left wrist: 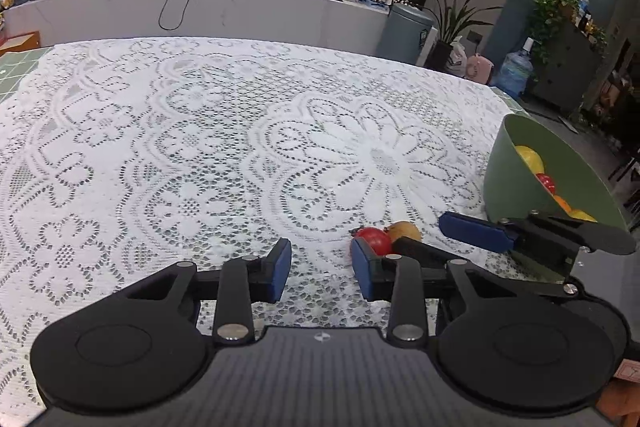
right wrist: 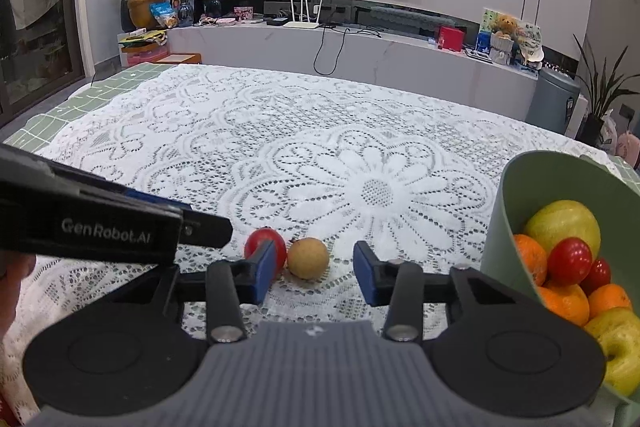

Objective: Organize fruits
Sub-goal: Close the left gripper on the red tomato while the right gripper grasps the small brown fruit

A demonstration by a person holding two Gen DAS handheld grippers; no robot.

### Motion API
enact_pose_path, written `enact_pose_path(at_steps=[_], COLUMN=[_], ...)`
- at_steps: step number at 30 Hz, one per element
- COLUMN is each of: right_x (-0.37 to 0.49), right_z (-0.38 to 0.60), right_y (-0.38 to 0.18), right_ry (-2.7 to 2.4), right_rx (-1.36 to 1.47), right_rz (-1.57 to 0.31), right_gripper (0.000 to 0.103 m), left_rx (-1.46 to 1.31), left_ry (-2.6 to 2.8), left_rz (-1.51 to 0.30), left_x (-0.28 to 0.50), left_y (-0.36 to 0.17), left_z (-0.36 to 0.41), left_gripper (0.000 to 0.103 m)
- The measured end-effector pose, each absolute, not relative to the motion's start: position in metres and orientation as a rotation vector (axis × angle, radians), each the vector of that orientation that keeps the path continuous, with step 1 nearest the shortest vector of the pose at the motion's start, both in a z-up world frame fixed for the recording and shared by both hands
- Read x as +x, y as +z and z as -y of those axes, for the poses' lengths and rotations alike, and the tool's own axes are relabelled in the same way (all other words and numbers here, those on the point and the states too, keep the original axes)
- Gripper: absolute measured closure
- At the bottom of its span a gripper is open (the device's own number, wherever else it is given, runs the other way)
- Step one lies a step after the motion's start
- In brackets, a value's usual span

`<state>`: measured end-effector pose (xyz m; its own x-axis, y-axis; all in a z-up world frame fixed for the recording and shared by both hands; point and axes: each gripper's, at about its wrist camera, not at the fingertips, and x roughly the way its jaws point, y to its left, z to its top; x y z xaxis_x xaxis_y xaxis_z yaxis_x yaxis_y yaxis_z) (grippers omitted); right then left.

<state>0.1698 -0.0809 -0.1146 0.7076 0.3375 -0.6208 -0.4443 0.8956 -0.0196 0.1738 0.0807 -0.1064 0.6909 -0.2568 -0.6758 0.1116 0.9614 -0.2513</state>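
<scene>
A red tomato-like fruit (right wrist: pixel 264 247) and a tan round fruit (right wrist: pixel 308 258) lie side by side on the lace tablecloth. My right gripper (right wrist: pixel 314 273) is open, and the tan fruit sits just ahead between its fingers; the red fruit is partly behind the left finger. A green bowl (right wrist: pixel 532 195) at the right holds oranges, yellow-green apples and red fruits. In the left wrist view my left gripper (left wrist: pixel 322 269) is open and empty; the red fruit (left wrist: pixel 374 239) and tan fruit (left wrist: pixel 405 230) lie just beyond its right finger. The bowl (left wrist: pixel 508 171) stands further right.
The right gripper's fingers (left wrist: pixel 476 229) reach into the left wrist view in front of the bowl. The left gripper's body (right wrist: pixel 104 227) crosses the right wrist view at the left. The white lace cloth (right wrist: pixel 280 131) covers a green table. A counter with clutter stands behind.
</scene>
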Motion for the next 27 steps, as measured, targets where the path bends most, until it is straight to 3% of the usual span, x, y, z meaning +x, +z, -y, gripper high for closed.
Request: enact_pose_path(at_steps=[5,9,27], right_x=[0.172,0.173,0.182], right_z=[0.084,0.085,0.082], right_y=[-0.115,-0.114,-0.123], right_ry=[0.443,0.419,0.488], right_rx=[-0.138,-0.137,-0.095], right_rz=[-0.657,-0.652,-0.710], right_gripper=[0.080,0.080,0.082], left_rx=[-0.220,-0.241,-0.278], left_ry=[-0.219,-0.250,-0.245], left_rz=[-0.774,-0.780,-0.802], left_x=[0.174,0.175,0.177], left_y=[-0.105,-0.106,-0.109], left_z=[-0.081,-0.082,-0.085], left_gripper=[0.062,0.066,0.066])
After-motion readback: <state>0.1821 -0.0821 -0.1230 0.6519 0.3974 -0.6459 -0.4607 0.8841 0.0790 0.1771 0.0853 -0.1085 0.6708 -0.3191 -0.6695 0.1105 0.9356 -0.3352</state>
